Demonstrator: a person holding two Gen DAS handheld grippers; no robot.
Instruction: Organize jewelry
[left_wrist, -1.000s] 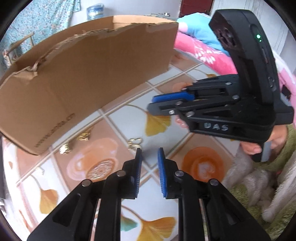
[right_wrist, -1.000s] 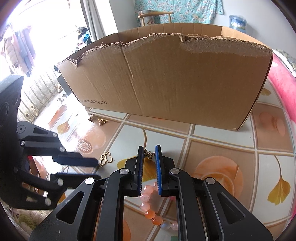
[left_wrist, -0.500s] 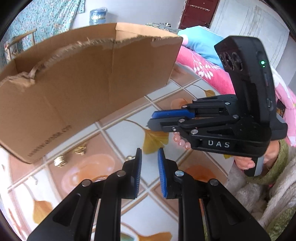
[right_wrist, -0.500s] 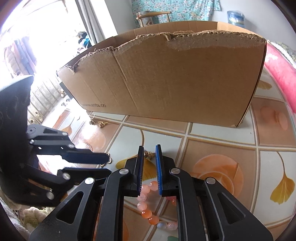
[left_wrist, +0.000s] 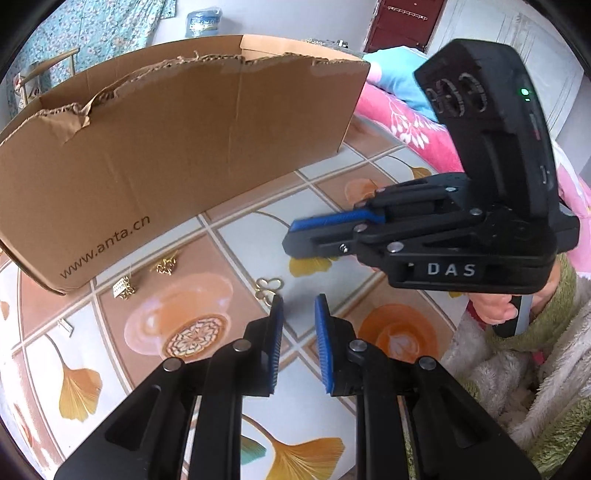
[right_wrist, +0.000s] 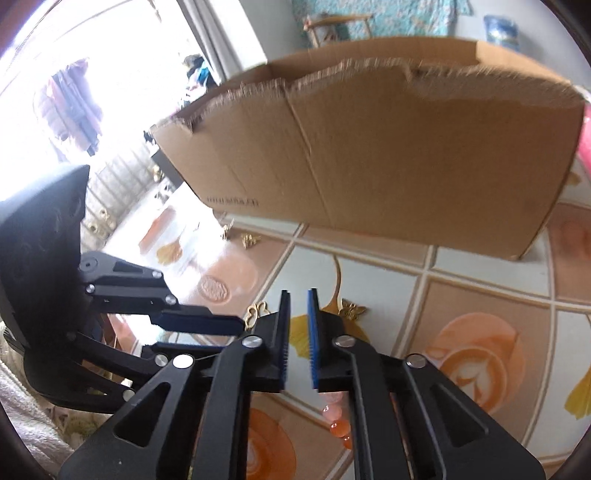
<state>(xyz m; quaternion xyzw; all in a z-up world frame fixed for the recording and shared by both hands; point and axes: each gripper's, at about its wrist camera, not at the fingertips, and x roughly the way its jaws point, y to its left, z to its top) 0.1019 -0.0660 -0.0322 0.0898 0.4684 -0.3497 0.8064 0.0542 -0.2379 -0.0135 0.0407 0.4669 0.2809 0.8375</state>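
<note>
- Since the bead bracelet (right_wrist: 337, 424) looks light, limp and slippery, I pinch across its strand.
- Right gripper (right_wrist: 297, 295): jaws just clenched; catch unconfirmed.
- Left gripper (left_wrist: 298, 301): jaws parted, empty.

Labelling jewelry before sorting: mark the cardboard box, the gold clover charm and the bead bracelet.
cardboard box (left_wrist: 192, 147): left wrist view, front wall.
gold clover charm (left_wrist: 269, 287): left wrist view, its looped middle.
bead bracelet (right_wrist: 339, 428): right wrist view, an orange bead.
</note>
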